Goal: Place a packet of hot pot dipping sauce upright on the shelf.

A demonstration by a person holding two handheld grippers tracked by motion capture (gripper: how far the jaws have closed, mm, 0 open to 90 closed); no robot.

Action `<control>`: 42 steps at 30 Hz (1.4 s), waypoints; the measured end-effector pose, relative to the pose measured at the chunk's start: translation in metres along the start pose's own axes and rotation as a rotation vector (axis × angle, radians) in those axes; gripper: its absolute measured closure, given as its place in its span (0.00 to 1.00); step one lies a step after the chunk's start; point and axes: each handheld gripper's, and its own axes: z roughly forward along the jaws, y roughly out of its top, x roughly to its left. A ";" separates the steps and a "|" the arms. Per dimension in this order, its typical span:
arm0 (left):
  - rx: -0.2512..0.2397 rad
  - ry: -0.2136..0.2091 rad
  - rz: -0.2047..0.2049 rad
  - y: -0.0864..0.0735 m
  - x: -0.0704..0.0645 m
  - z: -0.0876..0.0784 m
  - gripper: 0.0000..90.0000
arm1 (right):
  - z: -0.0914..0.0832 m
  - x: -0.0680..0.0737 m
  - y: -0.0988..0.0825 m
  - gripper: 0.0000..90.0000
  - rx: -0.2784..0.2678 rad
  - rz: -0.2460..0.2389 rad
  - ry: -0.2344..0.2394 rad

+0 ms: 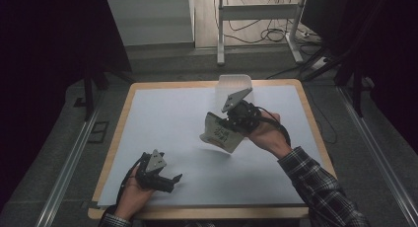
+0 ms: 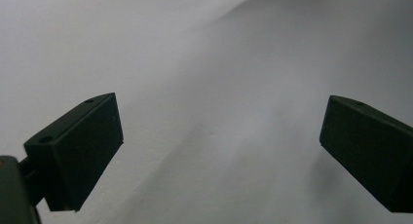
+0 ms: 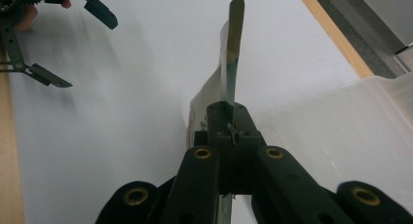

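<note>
A white-covered surface [image 1: 172, 118] sits in a dim room. Near left, the left hand-held gripper [image 1: 170, 181] rests with jaws apart. Farther right, the right hand-held gripper [image 1: 224, 124] is clamped on a printed packet [image 1: 219, 133], lifted above the surface near a clear plastic container [image 1: 235, 82].

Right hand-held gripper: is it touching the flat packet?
Touching. In the right gripper view the right hand-held gripper has its jaws shut on the edge of the packet; the high view shows it lifted off the table.
</note>
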 end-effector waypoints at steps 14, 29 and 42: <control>0.001 0.001 0.001 0.000 0.000 0.000 0.02 | 0.001 -0.020 0.015 0.99 -0.033 -0.012 0.050; 0.006 0.001 0.011 0.000 -0.001 0.001 0.02 | 0.005 -0.033 0.039 0.99 -0.069 -0.033 0.077; 0.010 -0.004 0.018 0.000 -0.001 0.001 0.02 | 0.012 -0.045 0.064 0.99 -0.098 -0.064 0.099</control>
